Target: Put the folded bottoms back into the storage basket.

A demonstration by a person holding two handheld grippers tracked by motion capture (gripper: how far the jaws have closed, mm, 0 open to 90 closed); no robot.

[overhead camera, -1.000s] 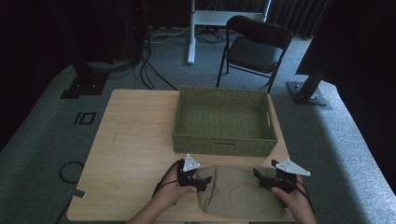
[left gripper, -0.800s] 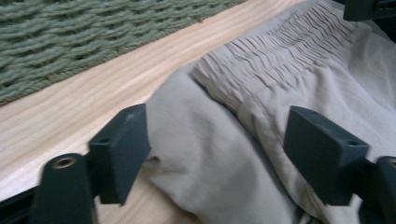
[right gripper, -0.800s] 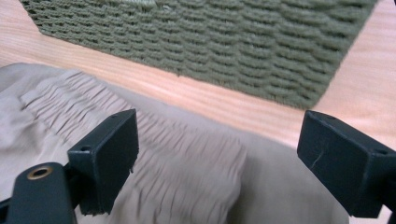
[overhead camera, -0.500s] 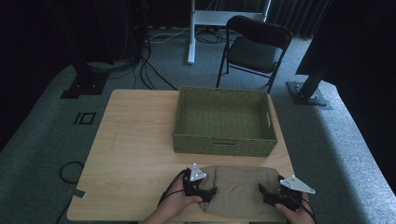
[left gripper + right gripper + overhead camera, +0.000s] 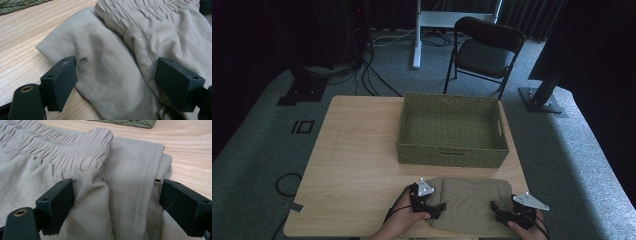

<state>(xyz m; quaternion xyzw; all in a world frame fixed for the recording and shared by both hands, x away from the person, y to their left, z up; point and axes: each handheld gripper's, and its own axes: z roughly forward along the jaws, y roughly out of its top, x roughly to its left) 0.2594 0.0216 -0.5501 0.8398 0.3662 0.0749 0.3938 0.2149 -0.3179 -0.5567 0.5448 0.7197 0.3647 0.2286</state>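
My high view: fixed overhead, facing forward and down on the surface (image 5: 362, 165). My two gripper views: close, low, looking along their jaws. All three share the folded tan garment (image 5: 469, 202).

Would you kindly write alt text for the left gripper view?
Folded beige fabric garment with a gathered elastic waistband lies on a pale wooden table, its folded edge between the left gripper's two open black jaws.
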